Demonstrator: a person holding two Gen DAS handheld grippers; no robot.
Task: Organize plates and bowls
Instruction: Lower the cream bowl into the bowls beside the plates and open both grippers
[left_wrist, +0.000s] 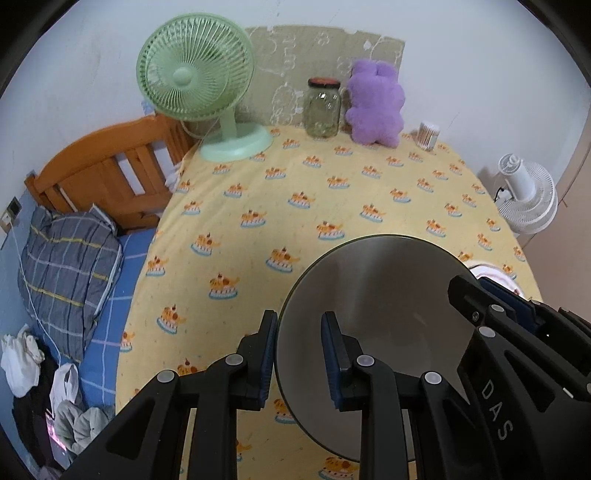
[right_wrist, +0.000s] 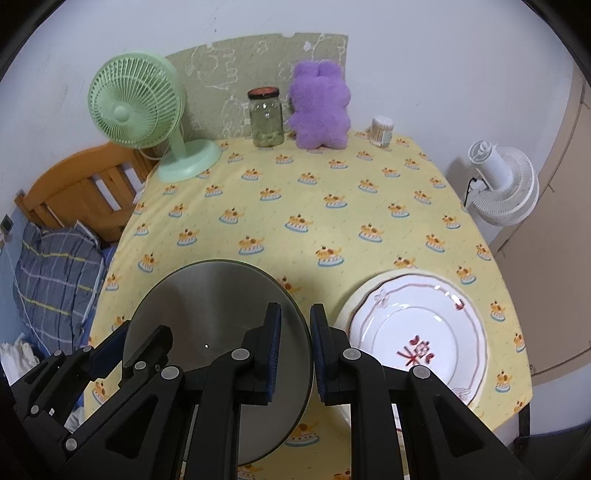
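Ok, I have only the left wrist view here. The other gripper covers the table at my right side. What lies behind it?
Observer: A white plate with a red character painted on it lies there, on the yellow tablecloth.
Operator: Is this plate alone?
Observer: No. It sits on a cream plate, whose rim shows under it at the left.
Operator: And where does the right gripper hold our metal plate?
Observer: The right gripper has its jaws shut on the rim of the metal plate, on the side that faces the white plate.
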